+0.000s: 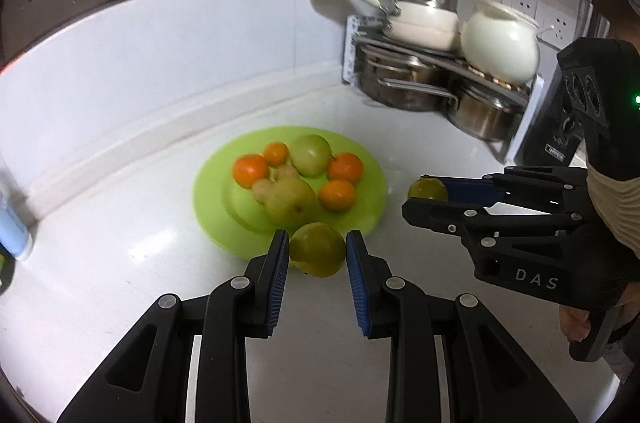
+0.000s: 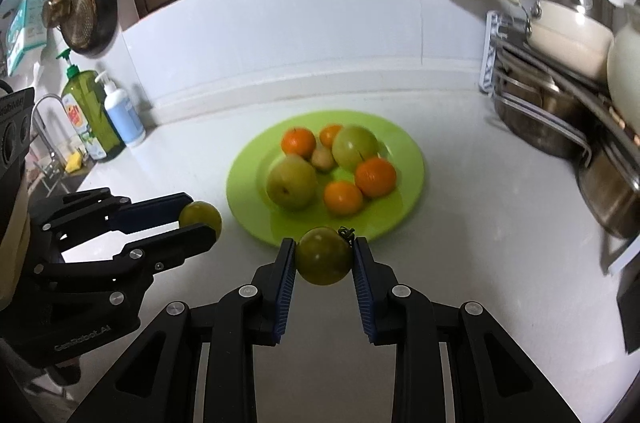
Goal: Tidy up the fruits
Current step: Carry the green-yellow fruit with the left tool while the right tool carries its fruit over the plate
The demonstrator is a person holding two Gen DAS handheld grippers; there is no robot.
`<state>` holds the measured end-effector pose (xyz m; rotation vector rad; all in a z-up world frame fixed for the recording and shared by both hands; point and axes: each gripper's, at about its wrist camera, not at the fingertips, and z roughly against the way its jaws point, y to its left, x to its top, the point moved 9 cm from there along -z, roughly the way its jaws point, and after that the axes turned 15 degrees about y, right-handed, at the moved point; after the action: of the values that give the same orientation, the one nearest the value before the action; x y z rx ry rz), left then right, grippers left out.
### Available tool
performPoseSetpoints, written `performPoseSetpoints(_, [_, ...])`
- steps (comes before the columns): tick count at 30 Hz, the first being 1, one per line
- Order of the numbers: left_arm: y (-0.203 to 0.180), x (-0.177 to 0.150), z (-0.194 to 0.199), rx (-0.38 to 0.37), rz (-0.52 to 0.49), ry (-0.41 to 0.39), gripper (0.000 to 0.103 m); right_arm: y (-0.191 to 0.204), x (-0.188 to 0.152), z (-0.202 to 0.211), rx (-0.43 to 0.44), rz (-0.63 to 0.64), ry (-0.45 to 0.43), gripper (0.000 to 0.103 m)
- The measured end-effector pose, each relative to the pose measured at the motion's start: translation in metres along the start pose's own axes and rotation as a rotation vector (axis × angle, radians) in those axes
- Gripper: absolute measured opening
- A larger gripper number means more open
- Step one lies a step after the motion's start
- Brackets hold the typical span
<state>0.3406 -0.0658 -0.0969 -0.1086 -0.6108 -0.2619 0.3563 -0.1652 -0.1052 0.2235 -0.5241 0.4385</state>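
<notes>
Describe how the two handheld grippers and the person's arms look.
Both the left gripper and right gripper are matte black linkages with silver rivets and ribbed blue pads on the fingers. The right body reads "DAS" and shows a green light. The left reads "GenRobot.AI". A beige ribbed sleeve covers the right forearm.

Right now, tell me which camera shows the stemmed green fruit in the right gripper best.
The right wrist view: the stemmed green fruit sits close and centred in the right gripper, stem visible. The left wrist view shows it only small, partly hidden by the fingers.
</notes>
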Motion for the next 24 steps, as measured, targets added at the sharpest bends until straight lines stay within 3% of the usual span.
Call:
performPoseSetpoints(14, [0.035, 0.040, 0.024, 0.074, -0.017, -0.102, 0.029, 0.016, 0.044, 0.010, -0.033, 0.029, -0.067, 0.029])
performPoseSetpoints(24, [0.060, 0.061, 0.005, 0.072, -0.002, -0.065, 0.029, 0.017, 0.066, -0.006, -0.030, 0.024, -0.060, 0.029])
